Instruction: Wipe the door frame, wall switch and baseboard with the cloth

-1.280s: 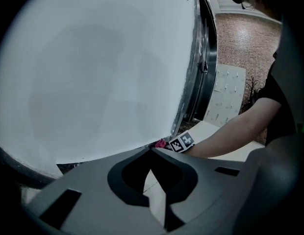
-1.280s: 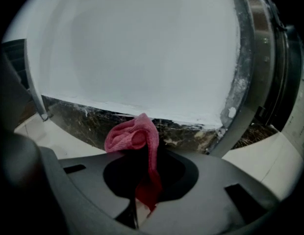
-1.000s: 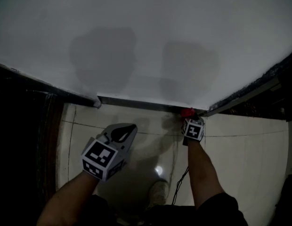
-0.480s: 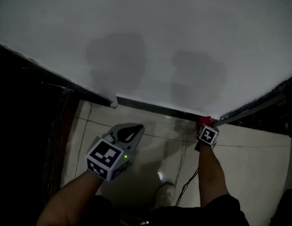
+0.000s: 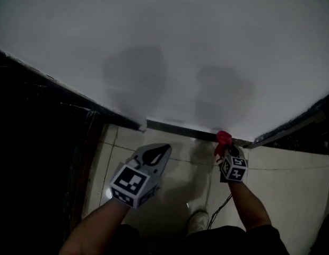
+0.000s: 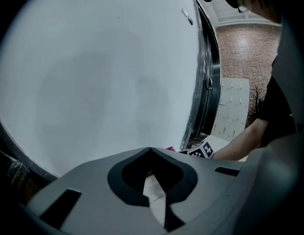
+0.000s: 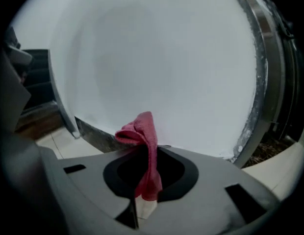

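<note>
**Right gripper** (image 7: 153, 148): jaws clamped on a red cloth (image 7: 143, 140). The cloth runs down between them and bunches into a fold above the tips. In the head view this gripper (image 5: 226, 152) sits right of centre in the lower half. Its cloth (image 5: 223, 138) is up at the right end of the baseboard (image 5: 180, 130) (actual contact cannot be confirmed).

**Left gripper** (image 6: 151, 150): jaws brought together at the tips, nothing held. Only pale floor shows through the opening behind them. In the head view it lies at lower centre-left (image 5: 161, 149), over the tiled floor (image 5: 292, 179) and short of the baseboard.

**Baseboard**: a dark strip along the foot of the white wall (image 5: 170, 47). It appears at lower left in the right gripper view (image 7: 93, 135), just behind the cloth's fold.

**Door frame** (image 7: 264, 77): dark metal, curving down the right side of the right gripper view. The wall edge beside it is rough and speckled white.

**Sundries**, bottom centre of the head view: one shoe (image 5: 198, 222) and a thin black cable (image 5: 217, 210) below the right forearm.
</note>
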The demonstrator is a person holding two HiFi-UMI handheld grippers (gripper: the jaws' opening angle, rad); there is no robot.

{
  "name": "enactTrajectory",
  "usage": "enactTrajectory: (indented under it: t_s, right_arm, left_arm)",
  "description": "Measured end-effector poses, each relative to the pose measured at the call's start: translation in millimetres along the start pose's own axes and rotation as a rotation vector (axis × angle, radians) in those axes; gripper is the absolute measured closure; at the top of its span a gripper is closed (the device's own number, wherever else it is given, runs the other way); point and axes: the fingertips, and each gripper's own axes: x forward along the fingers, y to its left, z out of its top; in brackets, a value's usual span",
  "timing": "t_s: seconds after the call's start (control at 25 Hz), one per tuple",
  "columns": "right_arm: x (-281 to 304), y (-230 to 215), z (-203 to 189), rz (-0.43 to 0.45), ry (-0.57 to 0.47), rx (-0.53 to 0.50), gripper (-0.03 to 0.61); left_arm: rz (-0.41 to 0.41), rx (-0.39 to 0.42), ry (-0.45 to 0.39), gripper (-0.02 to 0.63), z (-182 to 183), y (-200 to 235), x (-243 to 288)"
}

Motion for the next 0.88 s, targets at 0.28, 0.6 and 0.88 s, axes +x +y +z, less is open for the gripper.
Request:
enactTrajectory:
  t_s: [0.28, 0.6, 0.88]
  right_arm:
    - [-93.5, 48.7, 116.2, 0.143, -0.181, 0.072, 0.534]
    - [-298.5, 24.8, 314.7, 0.199, -0.297, 0.047, 0.534]
    - [-502.4, -66.5, 518.7, 0.215, -0.488, 0.205, 0.534]
  left_arm:
    - [0.124, -0.001, -0.133, 0.623, 46.4, 34.9, -36.5]
    - [0.133, 0.11, -0.082, 0.623, 278.8, -35.0, -96.8]
    - [0.232, 0.031, -0.033, 0.623, 497.3, -141.6, -189.9]
